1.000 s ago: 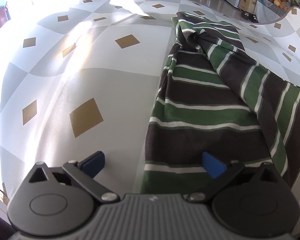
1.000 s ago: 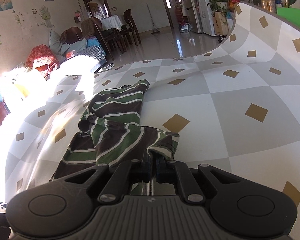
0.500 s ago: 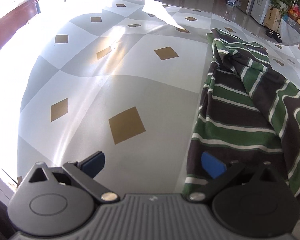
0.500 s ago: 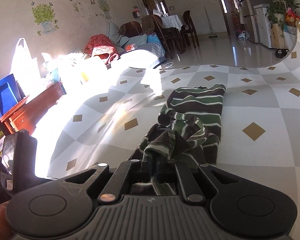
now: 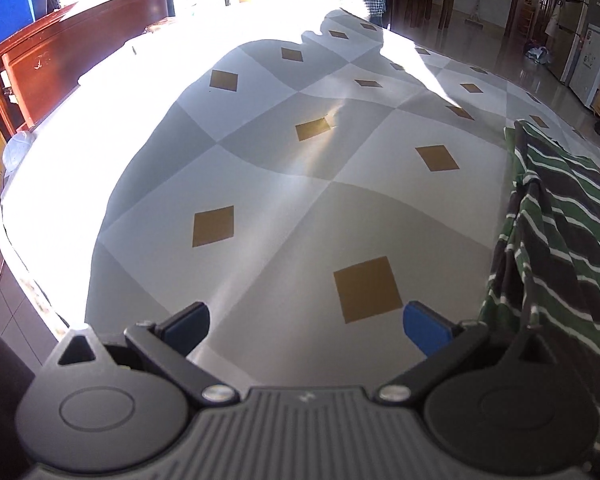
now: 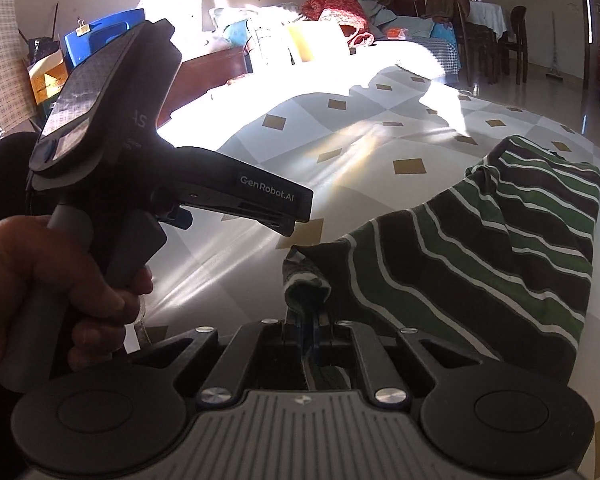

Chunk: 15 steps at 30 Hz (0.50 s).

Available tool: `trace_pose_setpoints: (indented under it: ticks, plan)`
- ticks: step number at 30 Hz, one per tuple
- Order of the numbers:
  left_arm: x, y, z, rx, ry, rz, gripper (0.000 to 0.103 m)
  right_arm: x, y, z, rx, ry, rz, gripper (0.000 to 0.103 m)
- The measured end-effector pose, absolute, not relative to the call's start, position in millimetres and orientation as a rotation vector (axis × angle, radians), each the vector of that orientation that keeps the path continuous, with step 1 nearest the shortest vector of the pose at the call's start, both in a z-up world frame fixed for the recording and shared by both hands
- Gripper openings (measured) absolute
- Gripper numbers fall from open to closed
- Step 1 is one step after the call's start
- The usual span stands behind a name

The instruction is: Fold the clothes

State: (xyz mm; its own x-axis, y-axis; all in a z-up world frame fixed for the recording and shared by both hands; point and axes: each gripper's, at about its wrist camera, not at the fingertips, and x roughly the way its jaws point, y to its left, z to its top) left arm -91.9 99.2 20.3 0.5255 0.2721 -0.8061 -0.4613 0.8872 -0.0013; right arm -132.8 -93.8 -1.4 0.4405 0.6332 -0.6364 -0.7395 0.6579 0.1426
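my right claw (image 6: pixel 305 322) is clenched on a bunched edge of the one striped shirt (image 6: pixel 496 248), which lies on the checked counter (image 5: pixel 300 184) and trails to my right; my left claw (image 5: pixel 306 322) is spread wide over bare counter, grasping nothing. to fold well i should carry the pinched edge low across the body, keeping it taut. count: one shirt, two claws.

The dark brown cotton garment with green bands and thin white stripes (image 6: pixel 500 248) lies rumpled and partly doubled over on the grey-and-white checked worktop (image 5: pixel 300 208), one bunched corner lifted off it.
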Motion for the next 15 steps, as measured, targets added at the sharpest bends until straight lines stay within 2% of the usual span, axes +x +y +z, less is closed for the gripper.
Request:
trace_pose_setpoints:
  ticks: [5,7,11,15]
  plan:
    - [-92,99,21,-0.231,0.912,0.435,0.103,-135,-88,-13,-0.188,0.764,0.894,0.017]
    - [-92,96,21,-0.230,0.908,0.423,0.103,-134,-88,-17,-0.200,0.808,0.916,0.027]
    - [-90,87,22,-0.212,0.910,0.390,0.103,-135,-89,-21,-0.203,0.881,0.954,0.032]
    - [-88,82,20,-0.213,0.920,0.371,0.103,-138,-97,-16,-0.190,0.860,0.930,0.035]
